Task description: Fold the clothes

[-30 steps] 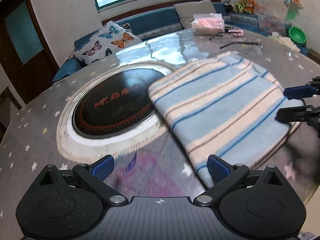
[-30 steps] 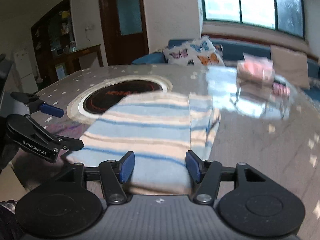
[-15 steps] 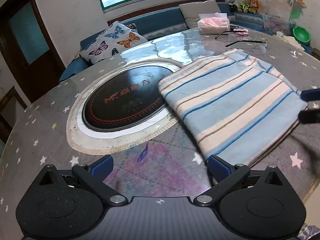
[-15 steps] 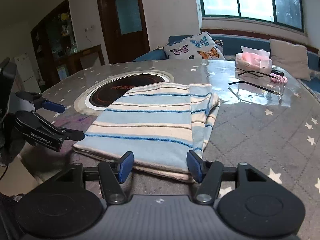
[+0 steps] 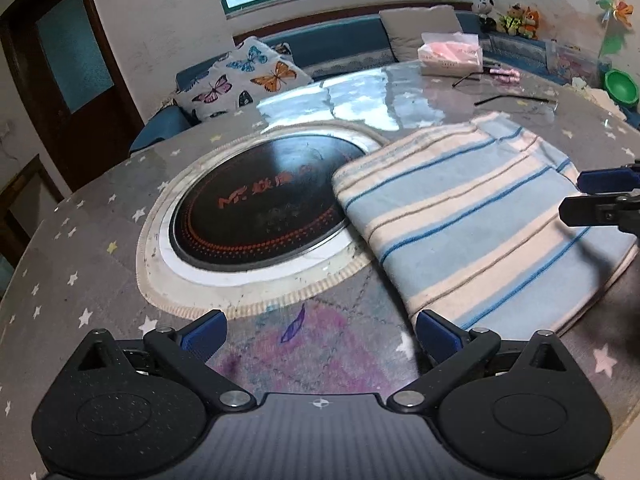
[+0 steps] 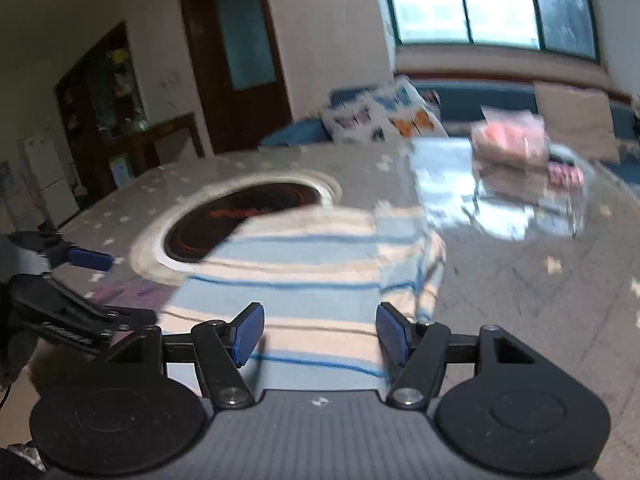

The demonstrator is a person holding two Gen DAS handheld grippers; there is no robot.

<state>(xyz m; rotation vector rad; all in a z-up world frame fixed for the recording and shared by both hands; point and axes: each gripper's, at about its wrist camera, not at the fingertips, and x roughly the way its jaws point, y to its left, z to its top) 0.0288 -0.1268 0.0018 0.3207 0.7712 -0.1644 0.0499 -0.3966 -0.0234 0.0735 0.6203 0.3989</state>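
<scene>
One folded striped garment, soft knit in pale blue and cream bands with thin blue lines, lies flat on the round table, one corner overlapping the black circular glass hob set in the table's centre. The tabletop is glossy, grey, star-patterned. Left gripper hovers angled down at the garment's near edge, blue pads wide apart, nothing between them. Right gripper hovers over the garment's opposite side, jaws opening, cloth beneath but not pinched. Two grippers, one garment.
</scene>
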